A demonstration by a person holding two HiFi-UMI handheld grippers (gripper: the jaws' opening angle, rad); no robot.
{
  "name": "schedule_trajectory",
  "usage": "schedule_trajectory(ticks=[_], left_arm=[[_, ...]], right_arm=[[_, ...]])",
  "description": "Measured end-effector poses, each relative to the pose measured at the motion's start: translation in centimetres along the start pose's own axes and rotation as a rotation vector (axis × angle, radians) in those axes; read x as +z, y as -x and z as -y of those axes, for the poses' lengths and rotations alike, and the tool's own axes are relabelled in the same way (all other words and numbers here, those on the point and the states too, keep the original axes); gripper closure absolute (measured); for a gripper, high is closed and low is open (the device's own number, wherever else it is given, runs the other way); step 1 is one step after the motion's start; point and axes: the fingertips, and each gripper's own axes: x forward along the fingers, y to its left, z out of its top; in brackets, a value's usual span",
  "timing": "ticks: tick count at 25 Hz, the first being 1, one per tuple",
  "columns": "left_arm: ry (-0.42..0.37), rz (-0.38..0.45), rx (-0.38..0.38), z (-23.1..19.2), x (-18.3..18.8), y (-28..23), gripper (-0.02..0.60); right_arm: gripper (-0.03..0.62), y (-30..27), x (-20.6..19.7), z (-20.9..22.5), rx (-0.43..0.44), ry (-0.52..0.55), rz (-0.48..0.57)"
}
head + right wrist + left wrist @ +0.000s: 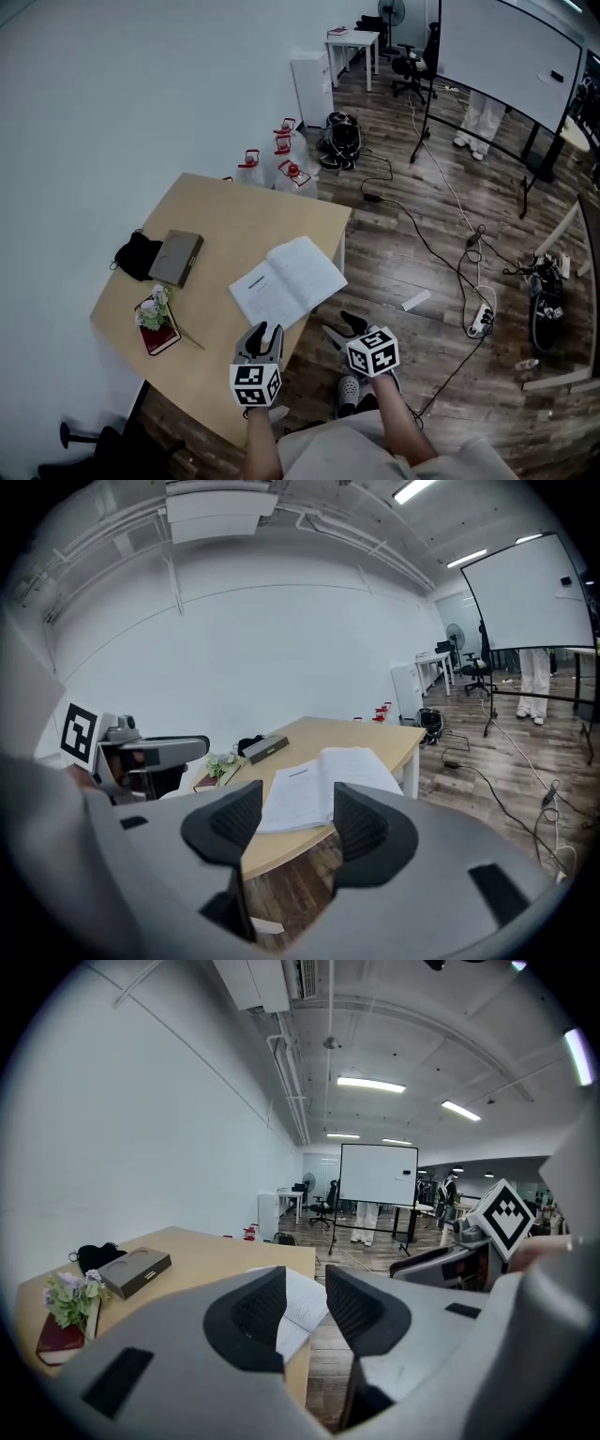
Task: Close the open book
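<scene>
An open book (288,281) lies flat with white pages up near the right edge of a light wooden table (253,211). My left gripper (264,330) hovers over the table's near edge, just short of the book, jaws open and empty. My right gripper (342,327) is beside it, off the table's corner and above the floor, also open with nothing between its fingers. In the left gripper view the book (298,1321) shows through the gap of the left gripper (305,1279). In the right gripper view the book (361,766) lies ahead of the right gripper (297,808).
On the table's left part lie a grey box (176,258), a black pouch (136,255) and a red book with flowers (157,323). Water jugs (281,159) stand behind the table. Cables and a power strip (480,321) cross the floor; a person (478,117) stands by a whiteboard (506,56).
</scene>
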Motion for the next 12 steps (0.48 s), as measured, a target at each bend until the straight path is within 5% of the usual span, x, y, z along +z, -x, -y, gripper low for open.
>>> schedule_trajectory(ticks=[12], left_arm=[[0.022,-0.036,0.017,1.0,-1.8,-2.6,0.443]], right_arm=[[0.347,-1.3,-0.3,3.5,0.019,-0.010,-0.035]])
